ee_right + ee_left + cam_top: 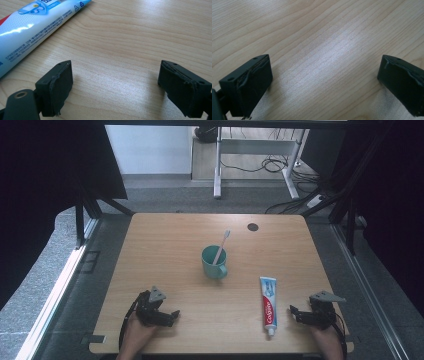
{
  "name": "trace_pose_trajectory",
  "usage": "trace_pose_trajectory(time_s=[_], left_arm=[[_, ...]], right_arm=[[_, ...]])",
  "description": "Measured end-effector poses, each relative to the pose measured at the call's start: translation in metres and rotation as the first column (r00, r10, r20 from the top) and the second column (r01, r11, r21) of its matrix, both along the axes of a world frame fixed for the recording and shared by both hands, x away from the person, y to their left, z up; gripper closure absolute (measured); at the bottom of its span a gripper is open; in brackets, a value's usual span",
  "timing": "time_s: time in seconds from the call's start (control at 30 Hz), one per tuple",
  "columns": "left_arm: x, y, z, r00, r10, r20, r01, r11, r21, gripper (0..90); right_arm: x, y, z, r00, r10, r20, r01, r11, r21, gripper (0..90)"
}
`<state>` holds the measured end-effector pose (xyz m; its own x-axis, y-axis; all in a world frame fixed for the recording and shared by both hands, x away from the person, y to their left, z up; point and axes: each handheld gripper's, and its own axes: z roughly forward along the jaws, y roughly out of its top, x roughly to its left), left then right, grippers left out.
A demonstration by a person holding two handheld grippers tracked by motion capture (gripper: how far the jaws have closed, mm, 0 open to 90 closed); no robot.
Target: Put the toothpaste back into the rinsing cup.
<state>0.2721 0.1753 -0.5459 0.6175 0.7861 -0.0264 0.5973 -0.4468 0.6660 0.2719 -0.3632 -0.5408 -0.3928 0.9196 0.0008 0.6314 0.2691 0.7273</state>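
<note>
Two tools rest low at the near edge of the tabletop (165,250), one in each of your hands. Your left tool (167,316) has its jaws spread wide, nothing between them; in the left gripper view the left tool (324,82) shows bare wood grain across the whole gap. Your left hand (135,332) sits behind it at the tabletop's near-left corner.

Your right tool (296,314) is likewise wide, jaws empty. In the right gripper view the right tool (115,82) frames bare wood, with the toothpaste tube (32,27) lying just beyond its left jaw, not touching it. Your right hand (327,337) holds it near the near-right corner.

Toothpaste tube (268,304): flat on the tabletop, just beside the right tool on its inner side, lengthwise front to back, cap end toward you, white and blue with a red band.

Farther out, near centre: teal mug (214,262), upright, handle at its near-right side. Toothbrush (221,247) stands in it, leaning on the rim, head up and tilted away to the right. Mug sits well apart from both tools.

Far edge of tabletop: small dark round spot (253,227). Beyond that, grey floor, a white desk frame (218,170) and loose cables (272,165).
</note>
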Motion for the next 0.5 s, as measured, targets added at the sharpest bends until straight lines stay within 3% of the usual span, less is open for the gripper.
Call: trace_pose_trajectory(time_s=[0.5], left_arm=[[-0.0011, -0.0005, 0.0001, 0.9999, 0.014, -0.001, -0.014, 0.9999, 0.000, 0.0]], right_arm=[[0.0004, -0.0002, 0.0001, 0.9999, 0.011, -0.006, -0.011, 1.000, 0.004, 10.1]])
